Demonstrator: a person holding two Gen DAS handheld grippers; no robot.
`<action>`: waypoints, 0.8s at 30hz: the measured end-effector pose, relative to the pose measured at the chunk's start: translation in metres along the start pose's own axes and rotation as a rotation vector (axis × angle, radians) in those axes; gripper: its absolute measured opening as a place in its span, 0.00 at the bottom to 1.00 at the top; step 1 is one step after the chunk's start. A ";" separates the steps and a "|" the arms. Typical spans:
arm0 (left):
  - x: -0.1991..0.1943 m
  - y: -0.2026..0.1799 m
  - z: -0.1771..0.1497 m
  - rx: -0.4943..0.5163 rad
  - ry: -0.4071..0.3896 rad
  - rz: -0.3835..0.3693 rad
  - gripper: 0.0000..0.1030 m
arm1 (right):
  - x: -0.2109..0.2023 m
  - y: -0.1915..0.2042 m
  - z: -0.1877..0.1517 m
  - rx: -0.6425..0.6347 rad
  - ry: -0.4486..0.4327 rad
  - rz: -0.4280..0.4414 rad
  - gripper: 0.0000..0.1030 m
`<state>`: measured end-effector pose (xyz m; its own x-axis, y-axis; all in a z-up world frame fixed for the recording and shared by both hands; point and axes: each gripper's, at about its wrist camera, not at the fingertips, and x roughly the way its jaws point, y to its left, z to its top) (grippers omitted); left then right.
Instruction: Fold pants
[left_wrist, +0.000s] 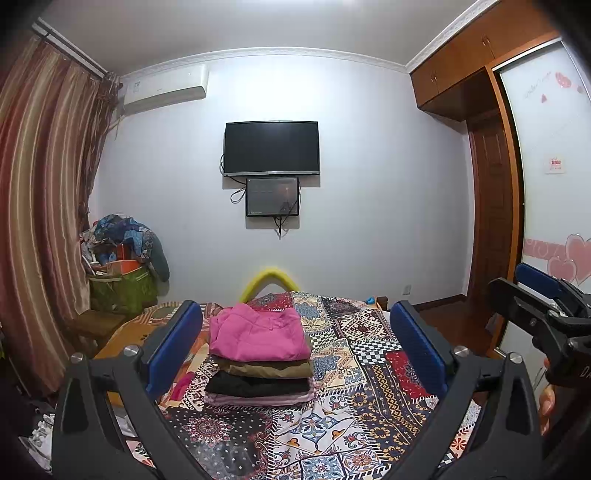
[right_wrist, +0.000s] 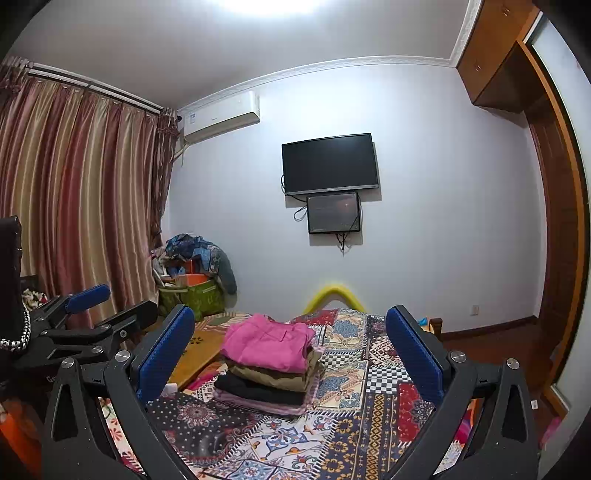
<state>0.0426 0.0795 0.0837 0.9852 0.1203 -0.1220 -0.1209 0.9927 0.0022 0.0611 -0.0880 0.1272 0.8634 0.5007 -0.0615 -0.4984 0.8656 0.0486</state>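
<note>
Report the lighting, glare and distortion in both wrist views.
Left wrist view: even indoor light, strong fisheye bending of the curtain, dark corner vignette. Right wrist view: blown-out ceiling glare at the top edge, wardrobe bowed; folded stack sharp in both.

We see a pale lavender-white painted wall (left_wrist: 369, 166) with white moulded cornice (left_wrist: 295, 51) under a white ceiling. A black flat-screen television (left_wrist: 271, 147) hangs on it, a smaller black framed panel (left_wrist: 272, 196) just below, cables dangling. White split air conditioner (left_wrist: 166, 88) sits top left, beside striped red-gold satin curtains (left_wrist: 40, 203). On the right we note an orange-brown wooden wardrobe (left_wrist: 469, 55) with overhead cabinets, a frosted sliding door with pink heart stickers (left_wrist: 550, 206), dark red-brown wooden floor (right_wrist: 509, 343). Corner left: green fabric storage bag (left_wrist: 122, 288) heaped with blue patterned textiles. Bed with multicoloured patchwork cover (left_wrist: 362, 354) fills the foreground; a yellow curved foam piece (left_wrist: 269, 278) rises at its far end.
</note>
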 end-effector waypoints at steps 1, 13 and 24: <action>0.000 0.000 0.000 0.001 0.000 -0.001 1.00 | 0.000 0.000 0.000 0.000 -0.001 0.000 1.00; 0.004 -0.001 0.000 -0.008 0.020 -0.011 1.00 | 0.000 -0.002 0.000 0.007 -0.004 -0.002 1.00; 0.005 -0.001 -0.001 -0.015 0.028 -0.023 1.00 | 0.002 -0.003 -0.001 0.016 0.004 -0.003 1.00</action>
<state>0.0476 0.0787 0.0821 0.9840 0.0970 -0.1496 -0.1004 0.9948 -0.0154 0.0643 -0.0896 0.1260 0.8647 0.4980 -0.0653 -0.4944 0.8669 0.0639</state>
